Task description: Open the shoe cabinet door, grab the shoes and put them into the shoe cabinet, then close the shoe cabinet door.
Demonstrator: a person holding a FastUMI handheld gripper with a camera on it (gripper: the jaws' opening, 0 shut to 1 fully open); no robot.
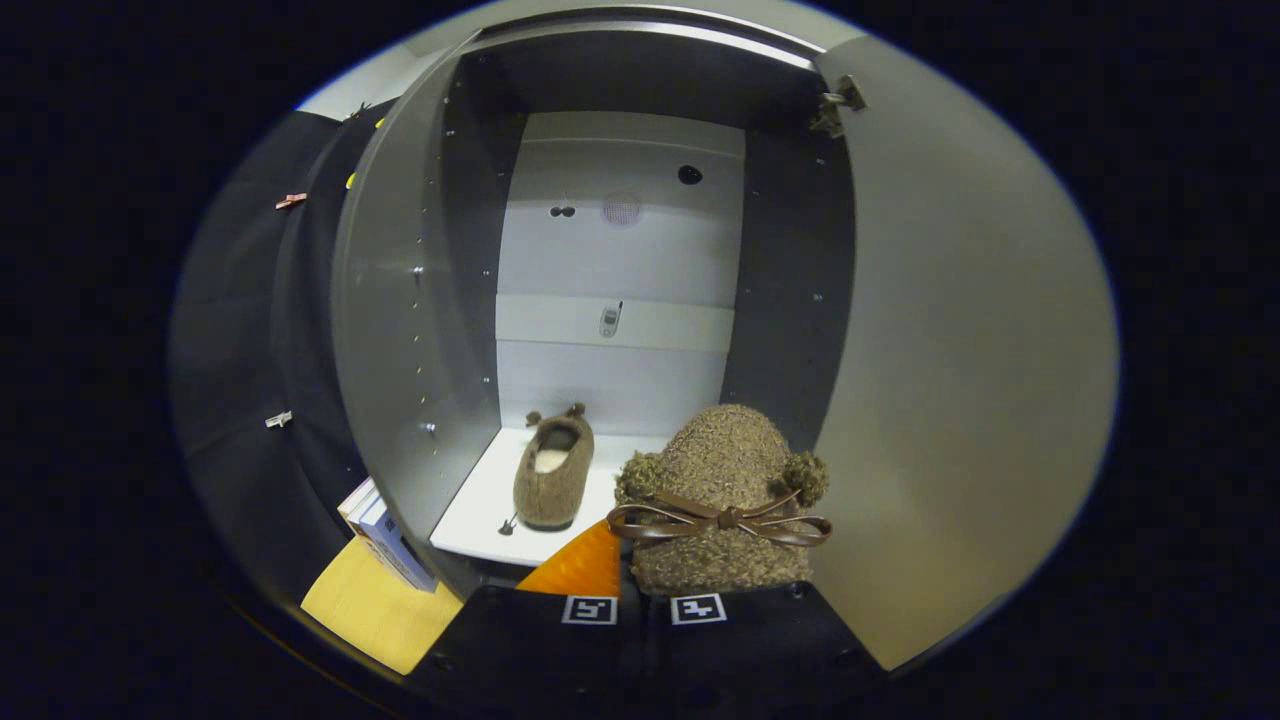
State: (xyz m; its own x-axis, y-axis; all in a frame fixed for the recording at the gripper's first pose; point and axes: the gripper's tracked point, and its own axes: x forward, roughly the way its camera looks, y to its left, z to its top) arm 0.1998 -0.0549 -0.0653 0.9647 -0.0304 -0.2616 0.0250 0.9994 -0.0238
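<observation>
Slipper (722,495) held in claw (645,585); its mate (553,473) inside cabinet (560,490).

The white bottom shelf (480,510) of the open shoe cabinet (620,250) carries one brown fuzzy slipper (553,475), lying toe-forward at the shelf's middle with its opening toward the back wall, and a small dark bit (508,526) just beside that slipper's toe.
</observation>
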